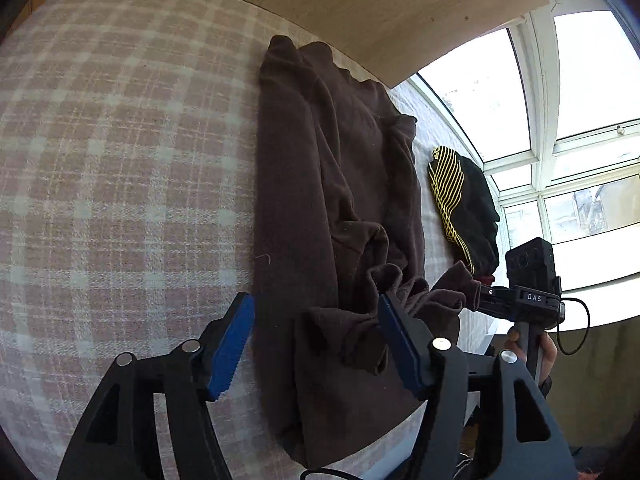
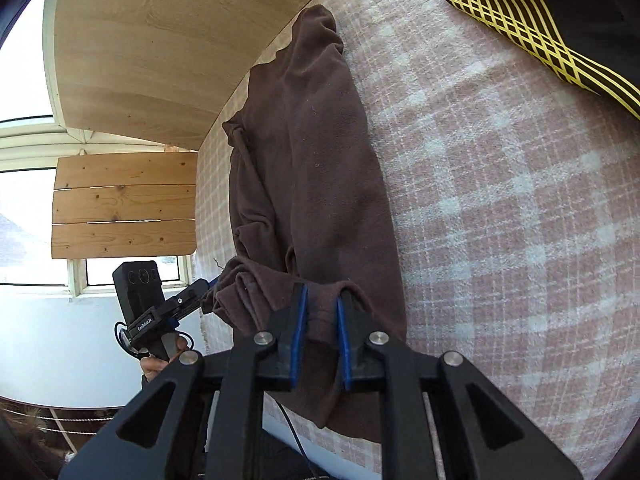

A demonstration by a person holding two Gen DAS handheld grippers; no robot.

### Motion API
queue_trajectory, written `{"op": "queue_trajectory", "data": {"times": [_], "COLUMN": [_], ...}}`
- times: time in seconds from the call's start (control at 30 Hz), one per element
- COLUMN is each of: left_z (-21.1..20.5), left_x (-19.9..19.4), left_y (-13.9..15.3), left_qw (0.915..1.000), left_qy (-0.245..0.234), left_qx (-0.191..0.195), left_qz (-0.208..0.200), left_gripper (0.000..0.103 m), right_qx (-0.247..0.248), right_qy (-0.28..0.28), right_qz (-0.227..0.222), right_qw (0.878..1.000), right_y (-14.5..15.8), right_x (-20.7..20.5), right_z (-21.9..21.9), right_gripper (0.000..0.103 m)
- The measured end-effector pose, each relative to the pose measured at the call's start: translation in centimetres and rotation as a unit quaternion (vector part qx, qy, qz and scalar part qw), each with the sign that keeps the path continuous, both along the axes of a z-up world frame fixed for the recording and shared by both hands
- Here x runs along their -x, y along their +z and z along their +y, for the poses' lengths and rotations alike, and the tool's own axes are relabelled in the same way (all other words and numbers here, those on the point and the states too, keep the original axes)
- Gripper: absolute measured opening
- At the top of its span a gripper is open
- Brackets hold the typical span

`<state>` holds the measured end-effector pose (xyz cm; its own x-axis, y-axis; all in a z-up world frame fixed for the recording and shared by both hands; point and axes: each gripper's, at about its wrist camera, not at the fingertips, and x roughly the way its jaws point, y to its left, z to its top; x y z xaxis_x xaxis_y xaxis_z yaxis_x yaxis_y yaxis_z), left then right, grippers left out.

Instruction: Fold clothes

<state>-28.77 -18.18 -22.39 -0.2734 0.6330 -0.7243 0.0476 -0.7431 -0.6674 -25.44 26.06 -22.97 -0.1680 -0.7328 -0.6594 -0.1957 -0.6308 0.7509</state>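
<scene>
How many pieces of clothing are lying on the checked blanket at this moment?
2. A brown garment lies folded lengthwise in the middle of the blanket. A black garment with yellow stripes lies beside it, toward the window. Others may lie outside the view.

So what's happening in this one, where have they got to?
A person with a gripper in each hand is folding a brown garment on a pink checked blanket. It lies in a long narrow strip. The left gripper stands open over the near end; the right gripper has a bunched fold between its narrowly parted pads. A black and yellow garment lies alongside.
</scene>
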Motion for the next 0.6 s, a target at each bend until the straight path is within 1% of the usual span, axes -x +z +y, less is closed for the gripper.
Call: {"op": "queue_trajectory", "data": {"times": [0.1, 0.17, 0.27, 0.37, 0.4, 0.43, 0.47, 0.5, 0.57, 0.6], "left_z": [-1.1, -0.9, 2.1, 5.5, 5.9, 5.7, 5.6, 5.2, 3.7, 3.3], "left_x": [-0.1, -0.8, -1.8, -1.7, -1.3, -0.6, 0.1, 0.5, 0.9, 0.9], "left_y": [1.7, 3.2, 4.8, 3.2, 2.2, 1.1, -0.1, -0.6, -1.0, -0.7], "left_qw": [0.9995, 0.9991, 0.9953, 0.991, 0.9915, 0.993, 0.9938, 0.9951, 0.9982, 0.9983], "left_qy": [0.005, -0.012, -0.07, -0.117, -0.116, -0.104, -0.093, -0.08, -0.053, -0.049], "left_qx": [0.021, 0.015, -0.005, -0.006, 0.007, 0.028, 0.049, 0.049, 0.021, 0.023], "left_qz": [0.021, 0.038, 0.067, 0.065, 0.058, 0.048, 0.038, 0.03, 0.018, 0.022], "left_gripper": [0.065, 0.065, 0.065, 0.064, 0.061, 0.054, 0.041, 0.035, 0.034, 0.034], "right_qx": [0.003, 0.008, 0.024, 0.02, 0.018, 0.018, 0.02, 0.019, 0.018, -0.004], "right_qy": [0.014, 0.022, 0.007, -0.002, -0.004, -0.005, -0.006, -0.007, -0.019, -0.023], "right_qz": [-0.02, -0.034, -0.062, -0.069, -0.07, -0.069, -0.068, -0.067, -0.052, -0.035], "right_qw": [1.0, 0.999, 0.998, 0.997, 0.997, 0.997, 0.997, 0.998, 0.998, 0.999], "right_y": [-0.5, -0.9, -1.7, -1.7, -1.6, -1.4, -1.1, -0.7, 0.6, 1.7], "right_x": [0.9, 1.4, 1.6, 1.7, 1.6, 1.6, 1.5, 1.5, 1.1, 0.9], "right_z": [-0.2, -0.6, -0.7, -0.7, -0.6, -0.4, -0.1, 0.3, 1.7, 2.4], "right_gripper": [0.019, 0.019, 0.023, 0.024, 0.024, 0.024, 0.026, 0.029, 0.035, 0.036]}}
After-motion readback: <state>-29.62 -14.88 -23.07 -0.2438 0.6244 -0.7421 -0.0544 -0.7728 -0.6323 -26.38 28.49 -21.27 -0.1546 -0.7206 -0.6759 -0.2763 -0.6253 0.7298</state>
